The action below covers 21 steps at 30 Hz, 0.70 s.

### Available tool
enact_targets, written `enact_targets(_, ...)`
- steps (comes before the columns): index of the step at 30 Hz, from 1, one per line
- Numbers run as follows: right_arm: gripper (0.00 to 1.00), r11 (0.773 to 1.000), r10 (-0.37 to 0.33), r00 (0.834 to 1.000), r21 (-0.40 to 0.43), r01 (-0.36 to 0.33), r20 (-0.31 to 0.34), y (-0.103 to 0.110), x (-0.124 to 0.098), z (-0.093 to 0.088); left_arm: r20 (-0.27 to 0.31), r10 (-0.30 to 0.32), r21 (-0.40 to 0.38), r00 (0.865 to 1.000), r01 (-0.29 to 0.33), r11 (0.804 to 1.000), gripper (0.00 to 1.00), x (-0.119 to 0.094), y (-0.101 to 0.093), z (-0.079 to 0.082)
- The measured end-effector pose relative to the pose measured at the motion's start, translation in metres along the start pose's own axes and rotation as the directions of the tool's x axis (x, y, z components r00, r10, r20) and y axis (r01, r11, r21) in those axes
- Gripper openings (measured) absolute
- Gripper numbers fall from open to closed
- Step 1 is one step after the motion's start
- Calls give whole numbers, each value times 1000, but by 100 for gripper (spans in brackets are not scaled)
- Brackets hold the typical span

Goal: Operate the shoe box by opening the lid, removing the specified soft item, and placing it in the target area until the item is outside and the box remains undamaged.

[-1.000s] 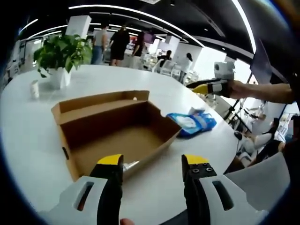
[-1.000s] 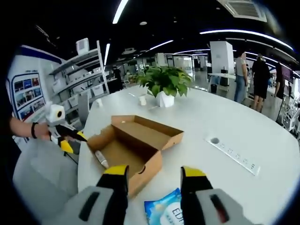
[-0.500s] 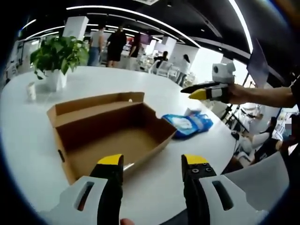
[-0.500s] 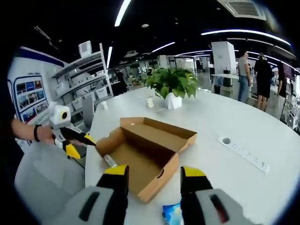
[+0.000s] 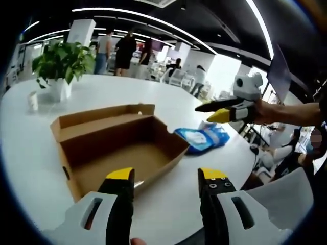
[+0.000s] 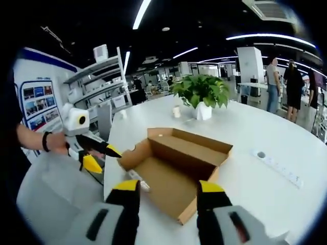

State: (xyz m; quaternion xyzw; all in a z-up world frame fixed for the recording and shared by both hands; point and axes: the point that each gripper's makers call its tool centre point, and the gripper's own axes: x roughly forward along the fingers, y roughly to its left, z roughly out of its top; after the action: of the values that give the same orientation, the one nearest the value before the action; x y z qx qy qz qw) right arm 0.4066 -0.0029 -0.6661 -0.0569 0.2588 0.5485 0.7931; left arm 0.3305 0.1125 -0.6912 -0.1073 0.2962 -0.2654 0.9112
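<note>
Large round white table (image 5: 30,148): open brown cardboard shoe box (image 5: 120,148) sits mid-table, lid folded back flat on the far side, and a blue-and-white soft plastic pack (image 5: 203,138) lies on the tabletop just right of the box's right end in the left gripper view. Far left from there: green leafy plant in a white pot (image 5: 60,65) with a small white cup (image 5: 33,101) near it, both well apart from the box. Right gripper view also shows a white power strip with a round port (image 6: 278,164) set flat in the tabletop, right of the box.
</note>
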Motion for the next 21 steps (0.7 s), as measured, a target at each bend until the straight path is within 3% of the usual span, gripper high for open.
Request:
enact_targets(11,43,1000,19,1000,6,-19,21,33,4,-11,5,-24,-27,1000,25,999,50,0,2,2)
enact_targets(21,48,999,-15,999,53,13,28,42,9,-31,-12,-34,-13,999,34,999,51,-1,6,1)
